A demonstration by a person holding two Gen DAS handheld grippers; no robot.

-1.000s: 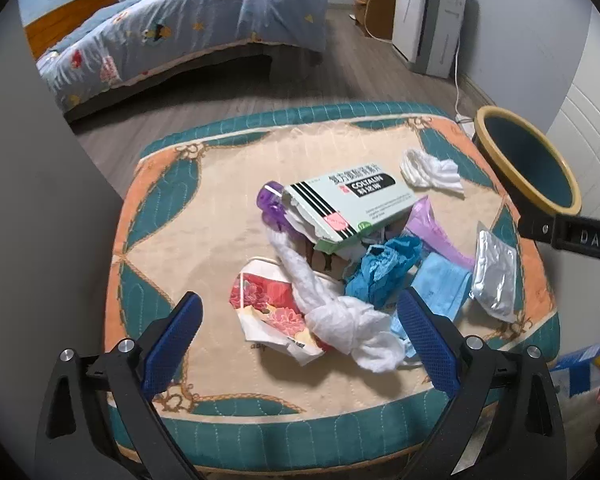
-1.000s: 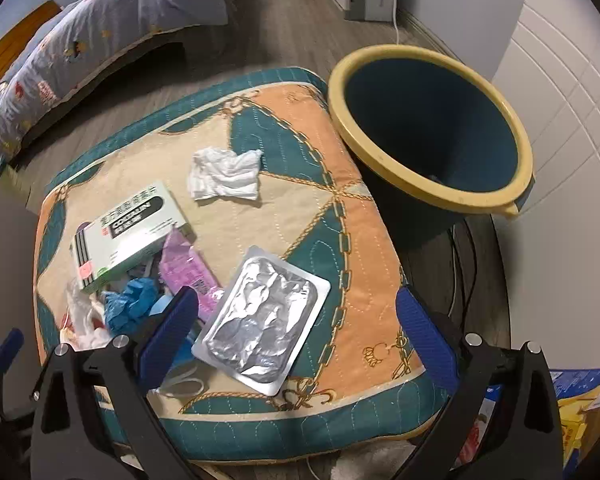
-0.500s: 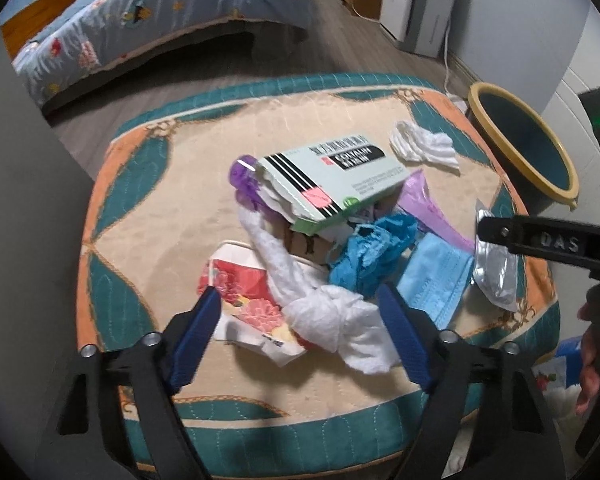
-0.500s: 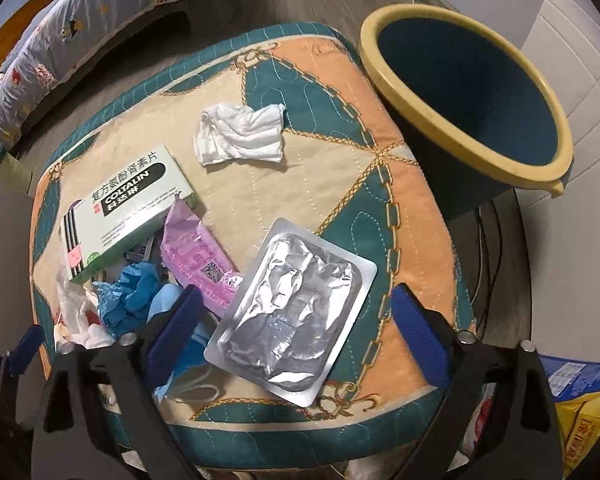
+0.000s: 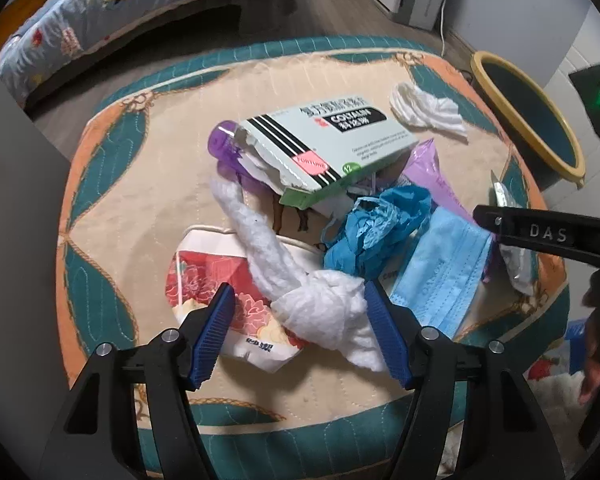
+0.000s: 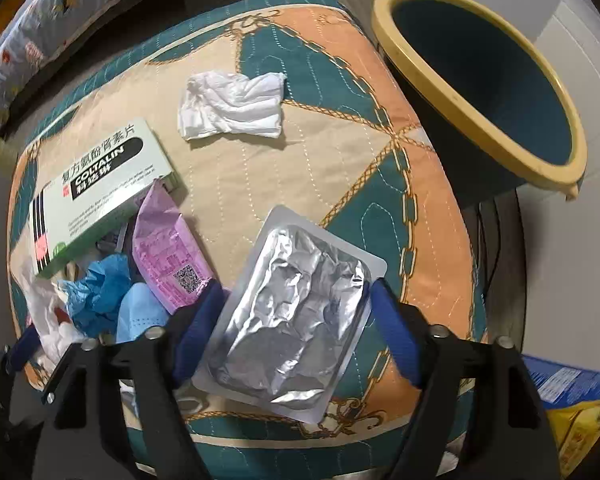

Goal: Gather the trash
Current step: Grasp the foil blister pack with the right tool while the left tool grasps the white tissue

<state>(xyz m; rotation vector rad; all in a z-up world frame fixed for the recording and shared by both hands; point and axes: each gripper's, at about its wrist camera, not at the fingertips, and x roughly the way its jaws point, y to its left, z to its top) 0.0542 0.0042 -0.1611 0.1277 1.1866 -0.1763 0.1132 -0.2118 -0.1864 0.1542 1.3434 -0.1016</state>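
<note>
Trash lies heaped on a quilted cushion (image 5: pixel 112 200). Left gripper (image 5: pixel 300 336), jaws just closing, straddles a knotted white rag (image 5: pixel 324 308). "COLTALIN" box (image 6: pixel 96 184), "FORTUNE" sticker. Right gripper (image 6: pixel 296 324), also closing, brackets a foil pack (image 6: pixel 292 312); bin (image 6: pixel 500 92) beyond.

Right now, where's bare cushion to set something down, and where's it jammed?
Free: the beige stretch left of the medicine box, out to the cushion's orange edge; also the strip between the white tissue and foil pack. Crowded: the pile under the box, around the knotted white wad and blue mask.
</note>
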